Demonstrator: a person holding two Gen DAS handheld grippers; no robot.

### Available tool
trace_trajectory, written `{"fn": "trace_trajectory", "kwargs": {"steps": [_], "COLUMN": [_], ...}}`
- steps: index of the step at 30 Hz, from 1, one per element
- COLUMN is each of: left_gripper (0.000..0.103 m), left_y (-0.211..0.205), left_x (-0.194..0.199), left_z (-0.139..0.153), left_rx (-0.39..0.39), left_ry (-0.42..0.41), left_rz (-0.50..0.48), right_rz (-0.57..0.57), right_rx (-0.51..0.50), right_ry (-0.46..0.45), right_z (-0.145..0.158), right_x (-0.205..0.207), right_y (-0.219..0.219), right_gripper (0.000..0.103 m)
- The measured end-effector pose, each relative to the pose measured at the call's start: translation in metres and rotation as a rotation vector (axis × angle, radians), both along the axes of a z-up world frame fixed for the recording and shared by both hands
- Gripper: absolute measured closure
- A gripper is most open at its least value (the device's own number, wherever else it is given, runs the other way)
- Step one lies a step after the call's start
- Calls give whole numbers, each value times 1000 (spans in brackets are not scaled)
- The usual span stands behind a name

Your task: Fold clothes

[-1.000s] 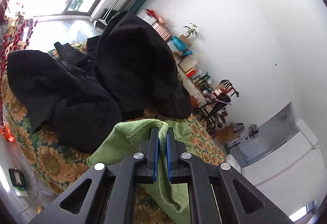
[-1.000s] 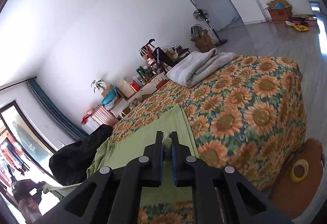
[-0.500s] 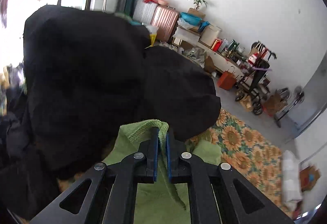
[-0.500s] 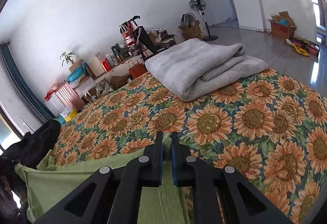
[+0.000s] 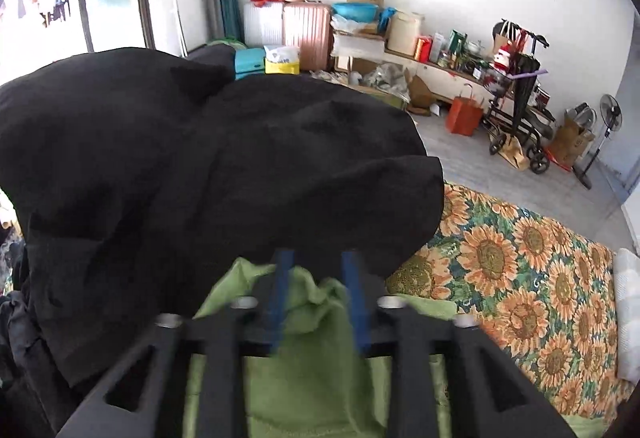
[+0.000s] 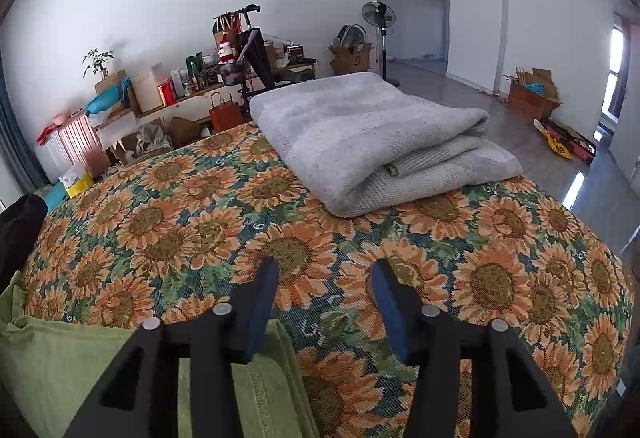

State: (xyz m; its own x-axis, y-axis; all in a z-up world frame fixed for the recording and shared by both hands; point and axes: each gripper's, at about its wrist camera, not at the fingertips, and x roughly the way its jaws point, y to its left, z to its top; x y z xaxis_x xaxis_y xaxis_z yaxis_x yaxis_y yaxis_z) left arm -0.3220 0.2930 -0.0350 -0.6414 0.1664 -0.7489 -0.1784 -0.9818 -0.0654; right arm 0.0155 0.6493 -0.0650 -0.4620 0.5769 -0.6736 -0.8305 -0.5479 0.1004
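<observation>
A green garment (image 5: 316, 370) lies on the sunflower-print bed cover (image 5: 516, 270). My left gripper (image 5: 318, 266) hovers over its bunched far edge, jaws opening; the cloth lies between the fingers but the pads do not press it. In the right wrist view the green garment (image 6: 60, 362) lies flat at the lower left. My right gripper (image 6: 324, 278) is opening above its corner, with only the bed cover (image 6: 200, 222) showing between the fingertips.
A heap of black clothes (image 5: 180, 166) rises just beyond the left gripper. A folded grey blanket (image 6: 372, 142) sits at the far end of the bed. Suitcases (image 5: 304, 30), shelves with clutter, a cart (image 5: 516, 110) and a standing fan (image 6: 380, 34) line the wall.
Both grippers carried the green garment's edge across the bed, then let go: their jaws were shut on the cloth and now stand apart. The cloth has dropped onto the cover.
</observation>
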Motion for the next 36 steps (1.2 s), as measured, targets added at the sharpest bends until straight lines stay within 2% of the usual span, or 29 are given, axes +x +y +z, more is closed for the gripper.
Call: {"fn": "trace_trajectory", "kwargs": {"steps": [1,3,5,7,8,10,12,15,16,20,23,26,30,34,36], "left_gripper": [56,55,56,54,46,36,35,35,35,35,37,37,37,37,37], "left_y": [-4,-21,-54,-86,-100,-114,-113,-103,-103,-123,-142,-145,-134,-117,-109], "left_x": [0,1,23,50,71,112,149,183,190,206,211,212,210,208,206], "left_z": [2,9,18,24,23,14,-5,-38,-48,-80,-93,-95,-96,-91,-87], "left_rx": [25,121,295,468,530,591,572,509,507,600,652,677,671,586,528], "left_ry": [-6,-14,-40,-55,-54,-54,-76,-165,-209,-370,-393,-422,-427,-420,-411], "left_rz": [-12,-25,-58,-97,-132,-198,-285,-339,-330,-204,-123,-105,-96,4,39], "right_rz": [-3,-1,45,90,97,110,140,150,142,98,70,11,-42,-68,-75], "right_rx": [-31,-97,-180,-257,-277,-297,-326,-398,-431,-558,-570,-608,-631,-625,-626], "right_ry": [51,161,303,399,413,409,386,392,409,506,520,541,564,566,537], "right_z": [4,12,16,13,9,-2,-13,-26,-31,-50,-53,-56,-55,-53,-51], "right_x": [14,44,77,109,120,138,150,157,159,163,158,151,145,145,143], "right_y": [-1,-5,-22,-51,-66,-99,-128,-152,-157,-158,-157,-150,-146,-149,-149], "right_gripper": [51,49,49,44,41,38,39,39,39,40,40,39,42,42,47]}}
